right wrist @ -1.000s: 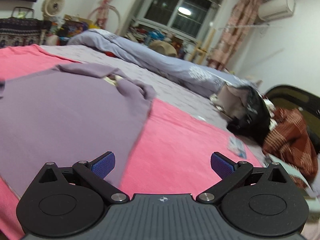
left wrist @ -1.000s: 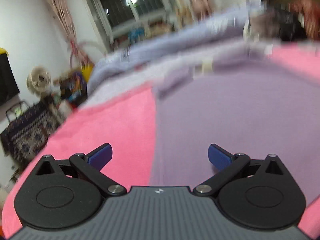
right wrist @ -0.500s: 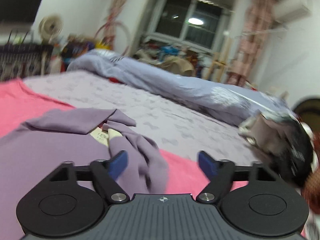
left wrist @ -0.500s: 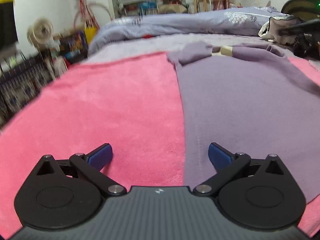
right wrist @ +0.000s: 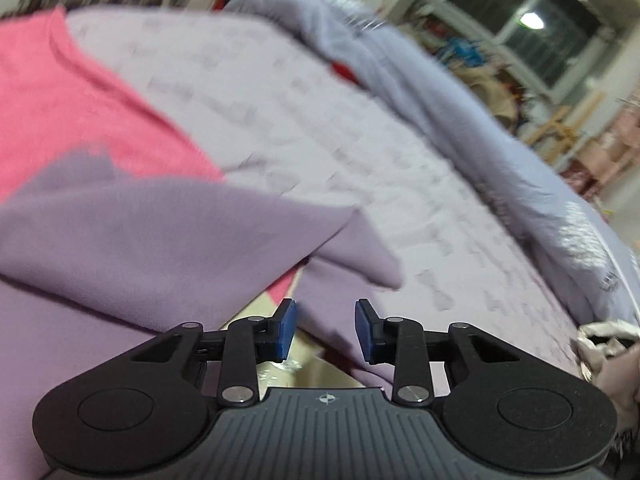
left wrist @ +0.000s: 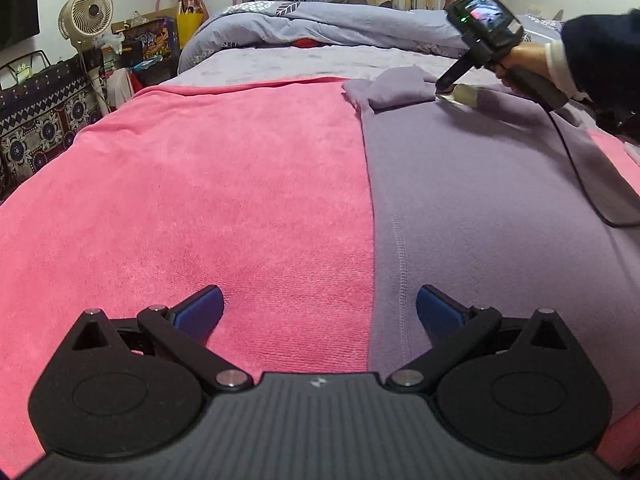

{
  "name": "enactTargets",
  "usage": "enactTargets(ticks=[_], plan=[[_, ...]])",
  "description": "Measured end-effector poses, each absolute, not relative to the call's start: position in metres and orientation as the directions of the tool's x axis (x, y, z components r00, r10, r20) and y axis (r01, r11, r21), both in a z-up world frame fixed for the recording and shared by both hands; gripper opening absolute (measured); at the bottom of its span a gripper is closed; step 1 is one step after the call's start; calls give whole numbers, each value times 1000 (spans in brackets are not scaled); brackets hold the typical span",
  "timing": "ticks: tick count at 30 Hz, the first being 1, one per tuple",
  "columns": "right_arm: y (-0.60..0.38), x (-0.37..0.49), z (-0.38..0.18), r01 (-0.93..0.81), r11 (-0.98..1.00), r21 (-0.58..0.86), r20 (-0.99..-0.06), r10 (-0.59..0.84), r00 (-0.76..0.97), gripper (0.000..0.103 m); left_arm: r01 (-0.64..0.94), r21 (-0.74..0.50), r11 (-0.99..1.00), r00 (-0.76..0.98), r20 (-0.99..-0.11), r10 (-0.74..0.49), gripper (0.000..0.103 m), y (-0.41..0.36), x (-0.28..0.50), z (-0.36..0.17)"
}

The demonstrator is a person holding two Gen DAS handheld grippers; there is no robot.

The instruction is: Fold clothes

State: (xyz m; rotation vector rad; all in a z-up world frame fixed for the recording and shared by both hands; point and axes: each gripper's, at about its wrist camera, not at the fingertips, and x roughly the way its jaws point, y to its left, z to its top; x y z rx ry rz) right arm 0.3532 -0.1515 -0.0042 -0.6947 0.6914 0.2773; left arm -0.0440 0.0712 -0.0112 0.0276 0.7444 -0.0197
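A purple garment (left wrist: pixel 480 200) lies flat on a pink blanket (left wrist: pixel 200 180) spread over the bed. My left gripper (left wrist: pixel 320 308) hovers open over the garment's left side seam near the hem, with nothing pinched. A hand holds my right gripper (left wrist: pixel 440 90) at the far collar end, tip beside a beige neck label (left wrist: pixel 466 96) and a folded-over sleeve (left wrist: pixel 396 88). In the right wrist view the right gripper (right wrist: pixel 326 328) has its jaws closing, with purple cloth (right wrist: pixel 140 240) lying in the gap and the pads apart from it.
A blue-grey duvet (left wrist: pixel 340 24) is heaped across the far side of the bed. A fan (left wrist: pixel 86 14) and clutter stand at the left. The right gripper's black cable (left wrist: pixel 580 176) trails over the garment. A person's dark sleeve (left wrist: pixel 600 52) reaches in from the right.
My right gripper swept from the garment's right side to its collar and its jaws narrowed. The left view levelled out, and the right gripper with its hand came into it.
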Motion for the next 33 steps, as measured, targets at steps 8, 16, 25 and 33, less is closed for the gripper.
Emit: enactTargets(ticks=[8,16,25,33], plan=[[-152,372,-15,-505,731,-458,-736,6,677,6,4,21,1000,678,-735,13,103,68,-29,-5],[-237,367,74,-97,888,-449,-526,-175,832,5,-22,27,999,623,-781,35,103,64,-17,-2],[-468,300,106,379,746,-547,-442,-642,626,5,-65,41,997,580,-812,71,103,60,-7,0],[-539,253,12,465,718,-518,-637,-686,351,11,-67,43,997,554,-830,73,103,60,-1,1]])
